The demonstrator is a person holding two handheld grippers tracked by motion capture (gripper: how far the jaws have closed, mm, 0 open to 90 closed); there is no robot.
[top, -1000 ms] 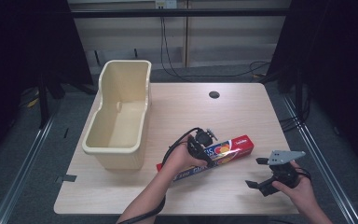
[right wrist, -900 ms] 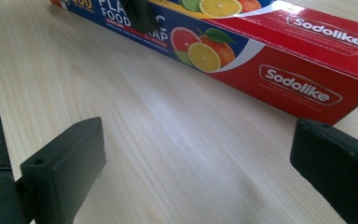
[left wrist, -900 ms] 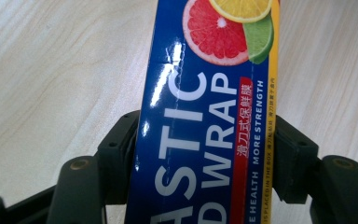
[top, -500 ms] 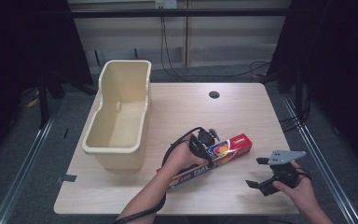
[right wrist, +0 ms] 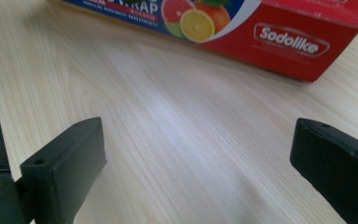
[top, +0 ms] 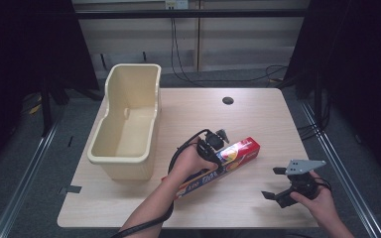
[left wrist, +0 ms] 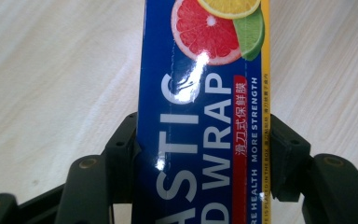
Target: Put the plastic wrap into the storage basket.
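A long plastic wrap box [top: 244,149], blue with a red end and fruit pictures, lies slanted across the middle of the wooden table. My left gripper [top: 214,150] is shut across its middle. In the left gripper view the black jaws press both long sides of the plastic wrap box [left wrist: 200,93], with the left gripper [left wrist: 203,149] straddling it. My right gripper [top: 273,182] is held open near the table's front right, apart from the box. In the right gripper view the right gripper [right wrist: 200,158] frames bare wood, and the red end of the box [right wrist: 289,37] lies beyond it.
A cream plastic tub [top: 121,159] stands open on the left side of the table, just left of the box. A small black round grommet [top: 227,100] sits near the far edge. Dark curtains and cables surround the table.
The left gripper and the box have shifted a little left, toward the tub, and the box slants slightly more steeply. The right gripper has stayed put.
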